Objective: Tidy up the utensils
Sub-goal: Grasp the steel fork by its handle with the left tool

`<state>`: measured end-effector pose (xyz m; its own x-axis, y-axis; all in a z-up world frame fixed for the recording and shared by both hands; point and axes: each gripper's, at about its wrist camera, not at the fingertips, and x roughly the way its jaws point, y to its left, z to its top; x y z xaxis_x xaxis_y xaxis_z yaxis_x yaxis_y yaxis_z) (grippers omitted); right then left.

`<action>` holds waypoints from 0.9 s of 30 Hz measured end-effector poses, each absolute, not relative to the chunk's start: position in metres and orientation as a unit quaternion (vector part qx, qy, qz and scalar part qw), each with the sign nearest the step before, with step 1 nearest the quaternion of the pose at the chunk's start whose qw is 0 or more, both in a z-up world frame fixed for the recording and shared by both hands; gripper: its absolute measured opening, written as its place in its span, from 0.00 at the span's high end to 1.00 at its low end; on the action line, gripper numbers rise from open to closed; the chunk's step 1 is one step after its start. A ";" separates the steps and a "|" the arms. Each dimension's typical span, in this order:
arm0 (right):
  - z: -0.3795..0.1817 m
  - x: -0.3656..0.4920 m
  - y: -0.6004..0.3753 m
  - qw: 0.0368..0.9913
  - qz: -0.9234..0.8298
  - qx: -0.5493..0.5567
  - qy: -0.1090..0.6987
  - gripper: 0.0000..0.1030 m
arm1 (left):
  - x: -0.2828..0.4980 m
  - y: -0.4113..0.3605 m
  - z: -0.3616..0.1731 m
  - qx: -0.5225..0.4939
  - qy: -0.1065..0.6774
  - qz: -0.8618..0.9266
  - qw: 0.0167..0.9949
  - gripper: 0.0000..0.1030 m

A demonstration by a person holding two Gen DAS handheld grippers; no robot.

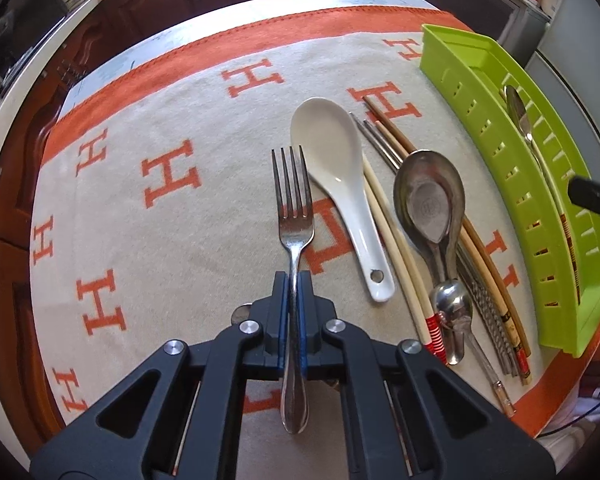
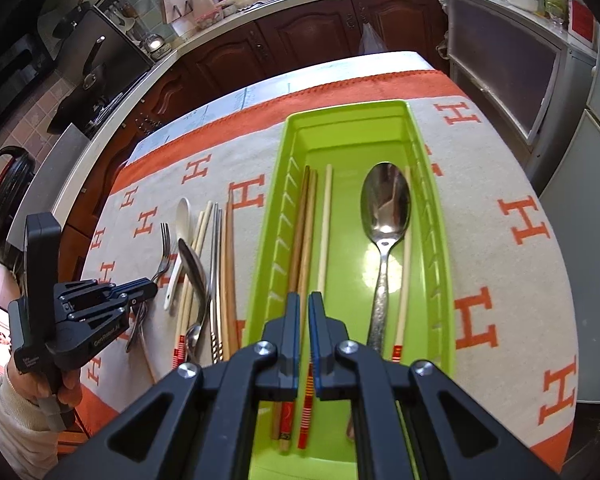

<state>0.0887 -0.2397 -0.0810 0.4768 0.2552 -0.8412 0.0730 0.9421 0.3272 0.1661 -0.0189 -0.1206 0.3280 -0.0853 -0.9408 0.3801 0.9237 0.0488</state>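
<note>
While the fork [image 1: 296,216] lies flat on the cloth, tines pointing away, the left hand-held gripper [image 1: 295,280] is clamped on its neck, blue pads pressed to either side of the steel stem. Pick-up step, by my reading; the lift has not begun.

Next move, as I judge it: raise the fork clear, carry it across the loose pile to the green tray [image 2: 428,152], lay it lengthwise beside the steel spoon [image 2: 384,216] already inside. The thin, smooth handle could pivot in the pads.

Right hand-held gripper [image 2: 304,300] hangs over the tray's near end, jaws nearly together, holding nothing that I can see.

Materials: polished metal fork; glossy white ceramic spoon [image 1: 336,176] just right of it; bamboo, wood and ridged steel chopsticks [image 1: 396,240] in a bundle; two metal spoons [image 1: 432,200] on top of them. Tray is slotted plastic, long and narrow. Cloth [image 1: 172,240] is napped, cream with orange H's, covering the desk.
</note>
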 end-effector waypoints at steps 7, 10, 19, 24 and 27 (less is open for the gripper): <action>-0.076 0.087 -0.228 0.846 0.069 0.153 0.506 0.95 | 0.156 0.005 -0.108 0.062 0.572 -0.116 0.809 0.98; -0.074 0.086 -0.223 0.846 0.074 0.150 0.506 0.94 | 0.150 0.015 -0.101 0.039 0.574 -0.110 0.811 0.98; -0.070 0.082 -0.209 0.847 0.094 0.141 0.504 0.94 | 0.127 0.032 -0.084 -0.022 0.574 -0.120 0.810 0.98; -0.069 0.080 -0.204 0.846 0.104 0.139 0.504 0.94 | 0.119 0.034 -0.076 -0.044 0.573 -0.125 0.809 0.98; -0.068 0.079 -0.202 0.846 0.106 0.140 0.504 0.95 | 0.115 0.030 -0.069 -0.049 0.570 -0.127 0.810 0.98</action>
<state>0.0789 -0.2025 -0.0684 0.4700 0.3203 -0.8225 -0.0384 0.9384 0.3434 0.1150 0.0304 -0.0692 0.3186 -0.2613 -0.9111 0.1491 0.9631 -0.2240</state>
